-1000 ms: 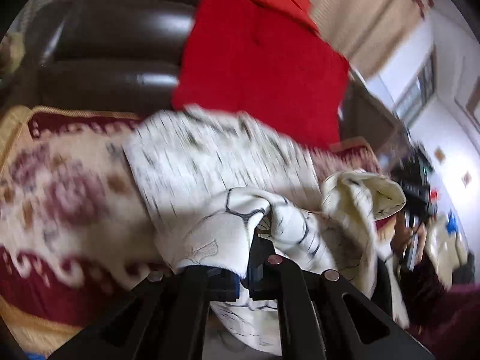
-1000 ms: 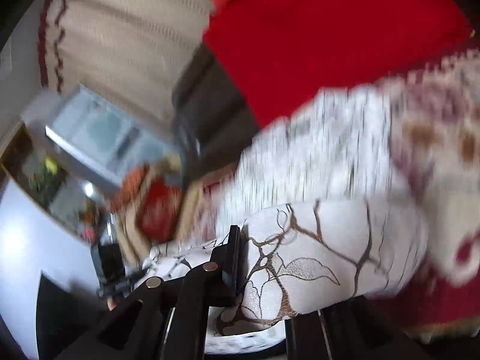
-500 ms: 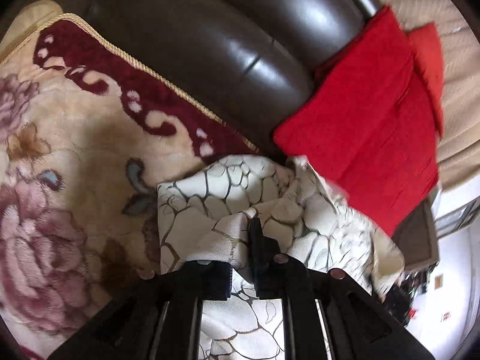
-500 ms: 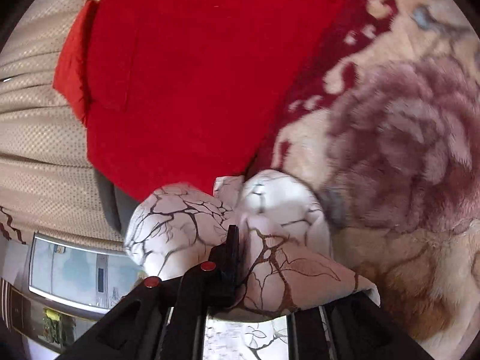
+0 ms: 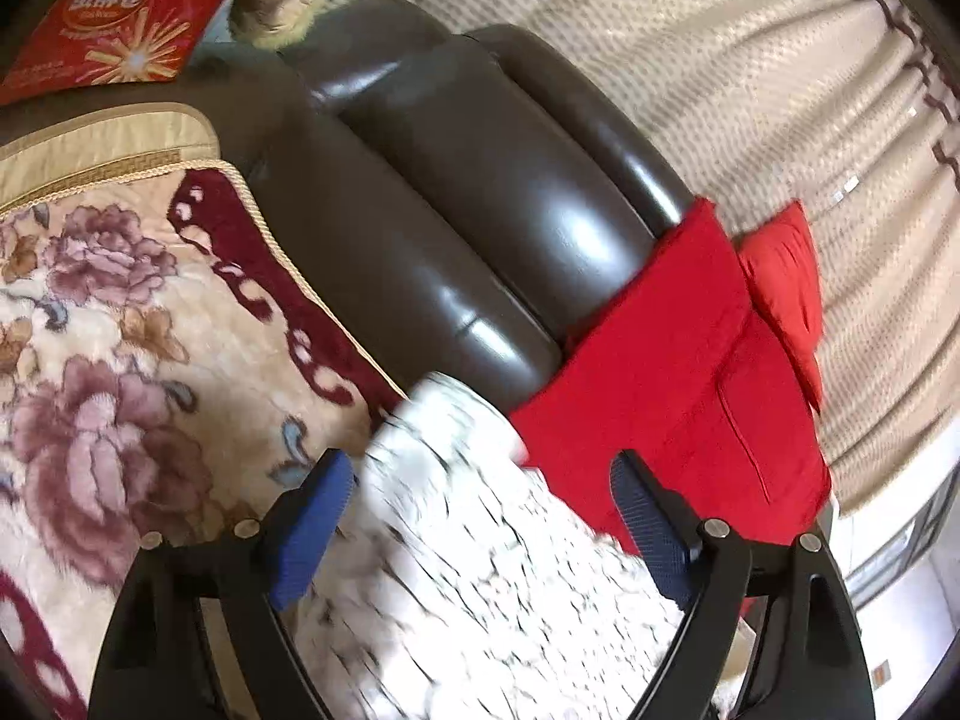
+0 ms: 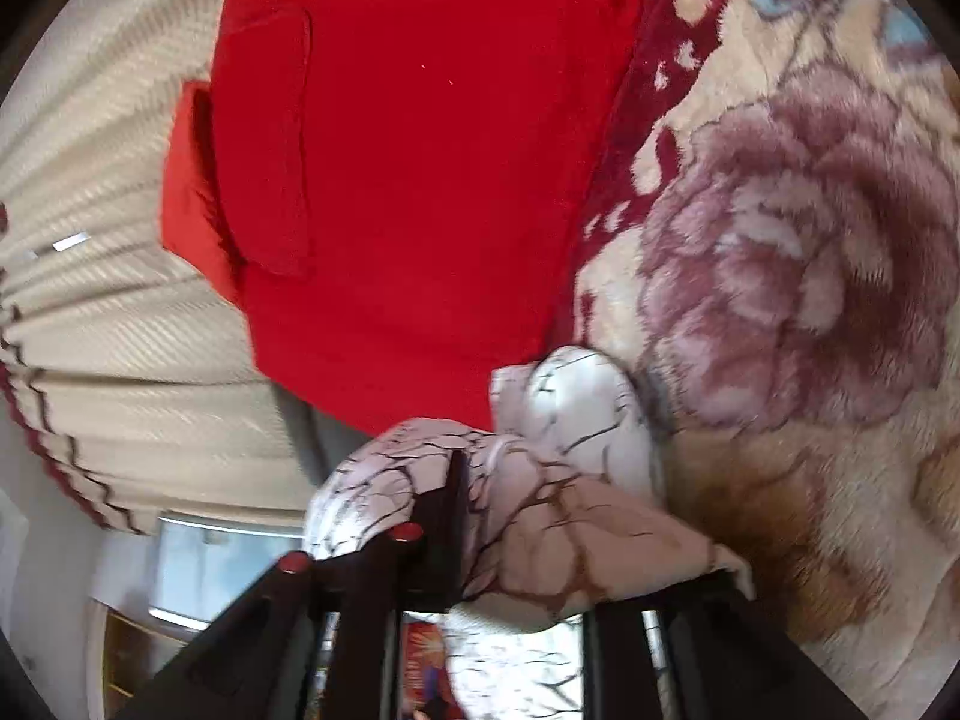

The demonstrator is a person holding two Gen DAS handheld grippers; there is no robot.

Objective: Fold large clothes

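A white cloth with a brown crackle print (image 5: 480, 570) lies on the floral blanket (image 5: 108, 390) at the foot of the sofa back. My left gripper (image 5: 480, 510) straddles it. Its jaws are opening wide, and the blue pads (image 5: 312, 516) stand clear of the fabric on both sides. In the right wrist view a bunched fold of the same cloth (image 6: 576, 420) sits between and over the fingers of my right gripper (image 6: 540, 528). Its jaws are opening. One black finger (image 6: 447, 510) shows; the other is hidden under the fabric.
A red garment (image 5: 672, 396) (image 6: 408, 150) is draped over the brown leather sofa back (image 5: 480, 210), right beside the cloth. Behind hangs a beige curtain (image 5: 750, 90). A red printed packet (image 5: 120, 12) lies at the upper left. The floral blanket (image 6: 810, 270) spreads out to the right.
The left gripper was pinching the cloth; its jaws have now spread and let it go. The right fingers have loosened on their fold. Both hands came down to the blanket while rolling.
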